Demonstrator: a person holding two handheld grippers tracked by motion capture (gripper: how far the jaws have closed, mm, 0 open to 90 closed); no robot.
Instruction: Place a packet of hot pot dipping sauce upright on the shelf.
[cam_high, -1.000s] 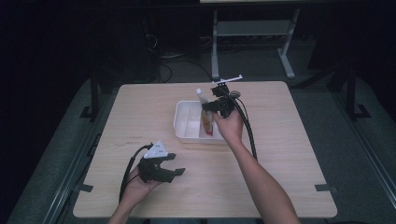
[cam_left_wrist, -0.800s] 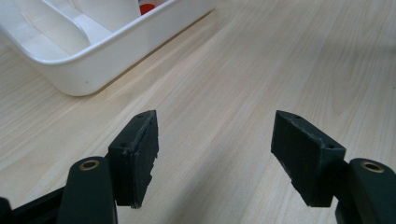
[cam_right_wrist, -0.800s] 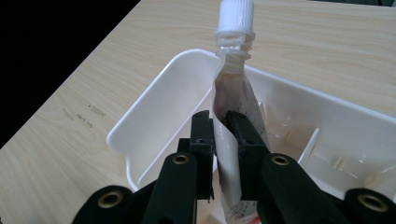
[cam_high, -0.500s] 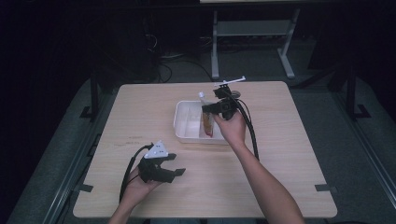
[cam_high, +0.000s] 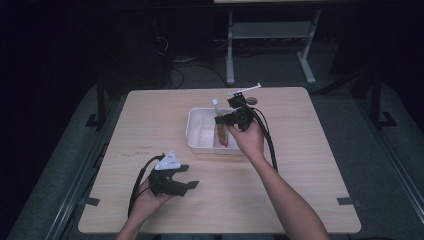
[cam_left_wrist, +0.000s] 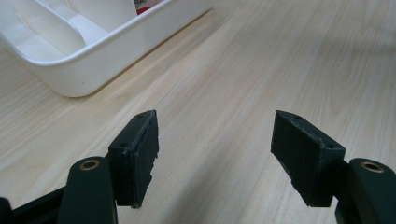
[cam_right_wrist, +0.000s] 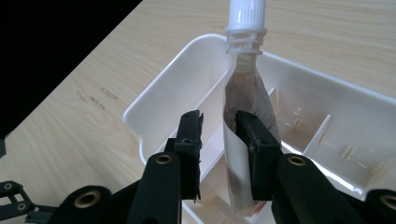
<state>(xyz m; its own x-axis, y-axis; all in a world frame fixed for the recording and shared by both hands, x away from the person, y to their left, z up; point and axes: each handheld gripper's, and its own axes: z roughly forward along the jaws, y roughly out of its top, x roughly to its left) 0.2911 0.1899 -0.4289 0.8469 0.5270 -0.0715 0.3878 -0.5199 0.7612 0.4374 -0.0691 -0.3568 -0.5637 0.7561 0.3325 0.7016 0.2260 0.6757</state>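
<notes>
1. While our left claw (cam_high: 175, 181) rested near the front edge of the counter (cam_high: 310, 150), well apart from the work, our right claw (cam_high: 224, 119) was over the white bin (cam_high: 196, 131) with a spouted pouch (cam_right_wrist: 245, 116).
2. Seen from the right gripper view, the pouch stood roughly upright inside the bin, its white cap (cam_right_wrist: 246, 14) above the rim and its lower end down among the dividers.
3. That claw's jaws were only partly closed: one jaw lay against the pouch's side, while a gap showed between the other jaw and the pouch, so we judged the grip to be loose or just letting go.
4. Our left claw was wide open and held nothing; its own view showed bare counter between the jaws and a corner of the bin (cam_left_wrist: 84, 60) ahead.
5. We took the step in hand to be setting the pouch into a compartment of the bin.
6. The next move, as we judged it, called for opening the right claw fully and drawing it straight up, clear of the cap, so the pouch would not be dragged or tipped over the divider.
</notes>
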